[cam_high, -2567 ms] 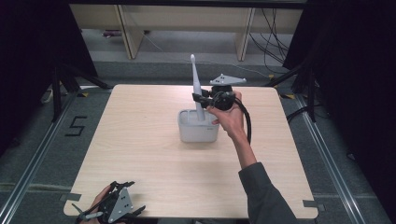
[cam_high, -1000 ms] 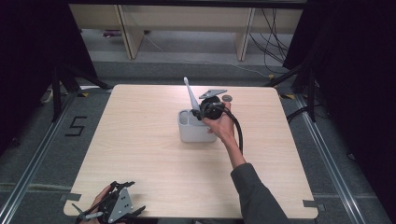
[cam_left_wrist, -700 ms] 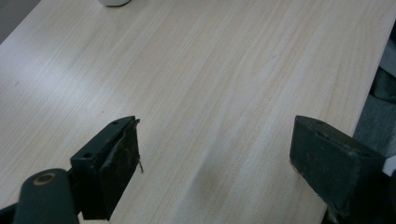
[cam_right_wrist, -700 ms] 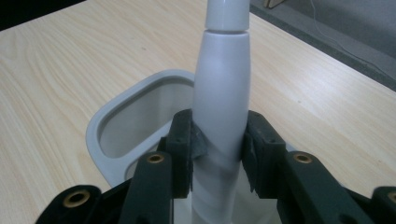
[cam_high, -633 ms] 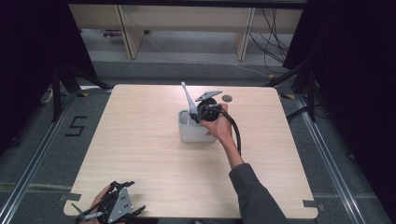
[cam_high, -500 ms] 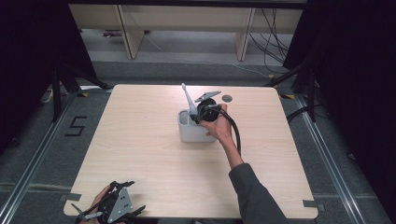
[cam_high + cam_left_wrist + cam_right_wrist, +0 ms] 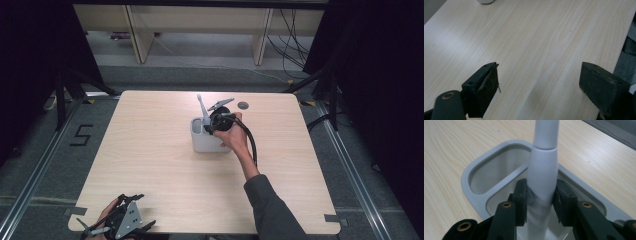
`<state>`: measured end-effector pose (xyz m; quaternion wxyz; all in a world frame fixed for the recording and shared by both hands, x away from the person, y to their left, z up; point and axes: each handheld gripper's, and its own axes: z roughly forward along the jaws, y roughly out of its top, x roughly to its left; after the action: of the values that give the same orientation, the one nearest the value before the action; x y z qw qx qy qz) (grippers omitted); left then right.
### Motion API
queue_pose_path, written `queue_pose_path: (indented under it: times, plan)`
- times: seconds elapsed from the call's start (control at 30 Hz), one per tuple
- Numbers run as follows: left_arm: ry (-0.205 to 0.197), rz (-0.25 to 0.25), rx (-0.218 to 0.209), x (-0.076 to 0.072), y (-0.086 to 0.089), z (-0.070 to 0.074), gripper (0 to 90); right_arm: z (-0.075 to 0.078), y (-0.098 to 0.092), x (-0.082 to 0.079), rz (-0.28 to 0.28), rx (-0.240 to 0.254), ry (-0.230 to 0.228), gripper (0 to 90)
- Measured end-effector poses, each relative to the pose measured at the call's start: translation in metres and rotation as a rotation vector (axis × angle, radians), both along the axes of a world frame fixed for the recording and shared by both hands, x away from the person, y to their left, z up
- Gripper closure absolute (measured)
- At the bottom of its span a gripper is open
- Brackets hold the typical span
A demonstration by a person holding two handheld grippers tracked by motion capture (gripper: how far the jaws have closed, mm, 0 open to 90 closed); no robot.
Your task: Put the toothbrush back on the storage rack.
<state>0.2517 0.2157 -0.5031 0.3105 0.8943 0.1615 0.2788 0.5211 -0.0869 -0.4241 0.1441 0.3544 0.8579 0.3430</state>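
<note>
Toothbrush (image 7: 542,167): upright, lower end inside the grey holder (image 7: 471,185)
Right tool (image 7: 541,195): clamped on its handle
Left tool (image 7: 539,82): wide open, empty, over the counter (image 7: 544,37)

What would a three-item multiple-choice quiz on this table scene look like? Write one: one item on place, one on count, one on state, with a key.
1. Where does the pale grey plastic holder stand?
A. near the middle of the light wooden table
B. at its near left corner
C. on the floor

2. How many compartments does the holder have?
A. one
B. two
C. four

3. What is the right claw doing?
A. hanging open
B. lying on the table
C. gripping the white plastic brush handle

Key: A, the high view shows it mid-table; B, the right gripper view shows one divider between two openings; C, both pads press on the handle.
</note>
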Motion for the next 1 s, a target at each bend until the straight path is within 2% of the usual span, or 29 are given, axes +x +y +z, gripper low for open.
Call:
queue_pose_path:
  times: [0.03,0.07,0.1,0.13,0.2,0.27,0.3,0.33,0.37,0.43,0.53,0.57,0.63,0.67,0.73,0.77,0.9,0.93,1.0]
  plan:
    - [0.0,-0.001,0.001,0.0,0.0,0.0,15.4,0.001,0.0,-0.001,-0.014,0.015,0.011,64.0]
    - [0.002,-0.003,0.007,0.0,0.0,0.0,15.4,0.0,0.001,0.0,-0.023,0.02,-0.001,62.8]
    - [0.002,-0.003,0.007,0.0,0.0,0.0,15.4,0.002,0.0,0.0,-0.016,0.016,0.008,62.1]
    - [0.002,-0.003,0.007,0.0,0.0,0.0,15.4,0.003,-0.002,0.001,0.005,-0.001,-0.022,62.3]
    - [0.001,-0.002,0.002,0.0,0.0,0.0,15.4,0.004,-0.001,-0.002,-0.025,0.007,0.014,61.2]
    - [0.001,-0.001,0.003,0.0,0.0,0.0,15.4,0.004,-0.003,-0.002,-0.015,0.006,0.003,57.5]
    - [0.0,-0.001,0.001,0.0,0.0,0.0,15.4,0.005,-0.003,-0.002,-0.026,0.02,0.005,56.6]
    - [-0.003,0.001,-0.005,0.0,0.0,0.0,15.4,0.006,-0.005,-0.003,-0.016,0.008,-0.003,55.8]
    - [-0.002,0.001,-0.005,0.0,0.0,-0.001,15.4,0.007,-0.005,-0.004,-0.021,0.018,-0.022,54.5]
    - [0.008,-0.004,0.001,0.0,0.0,0.0,15.3,0.01,-0.007,-0.005,-0.018,0.015,-0.015,53.1]
    - [0.007,-0.005,0.007,0.0,0.0,0.0,15.4,0.016,-0.012,-0.009,-0.006,0.046,-0.045,50.0]
    - [0.008,-0.004,0.002,0.0,0.0,0.0,15.3,0.02,-0.014,-0.011,-0.013,0.045,-0.027,49.0]
    - [0.008,-0.003,-0.013,0.0,-0.001,-0.001,15.4,0.022,-0.015,-0.013,-0.015,0.062,-0.047,48.0]
    - [0.008,-0.003,-0.013,0.0,-0.001,-0.001,15.4,0.024,-0.017,-0.014,0.003,0.045,-0.051,47.3]
    - [0.003,-0.001,-0.016,0.0,-0.001,-0.001,15.4,0.025,-0.017,-0.015,0.0,0.051,-0.05,46.6]
    - [0.005,0.0,-0.013,0.0,-0.001,-0.001,15.4,0.026,-0.017,-0.017,0.001,0.064,-0.073,46.2]
    - [0.012,-0.002,-0.007,0.0,0.0,0.0,15.4,0.03,-0.019,-0.021,0.004,0.07,-0.057,44.8]
    - [0.008,-0.006,0.001,0.0,0.0,0.0,15.4,0.03,-0.02,-0.021,0.013,0.06,-0.079,44.4]
    - [-0.006,0.004,-0.006,0.0,-0.001,-0.001,15.4,0.03,-0.02,-0.023,0.007,0.072,-0.063,43.9]
